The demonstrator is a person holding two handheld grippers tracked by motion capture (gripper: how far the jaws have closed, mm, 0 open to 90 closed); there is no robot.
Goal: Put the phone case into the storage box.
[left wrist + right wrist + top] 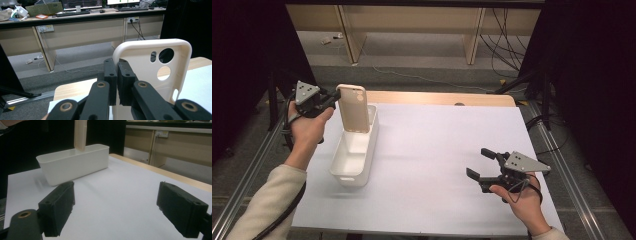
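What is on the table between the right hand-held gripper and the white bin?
Nothing: in the high view the white table is bare between the right hand-held gripper and the white bin; the right gripper view agrees.

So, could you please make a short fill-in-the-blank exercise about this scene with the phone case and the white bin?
1. The left claw is shut on the edge of a beige phone ____.
2. The phone case is held upright above the white ____.
3. The jaws of the right claw stand ____, with nothing between them.
4. The bin rests on the white ____.

Missing words: case; bin; open; table
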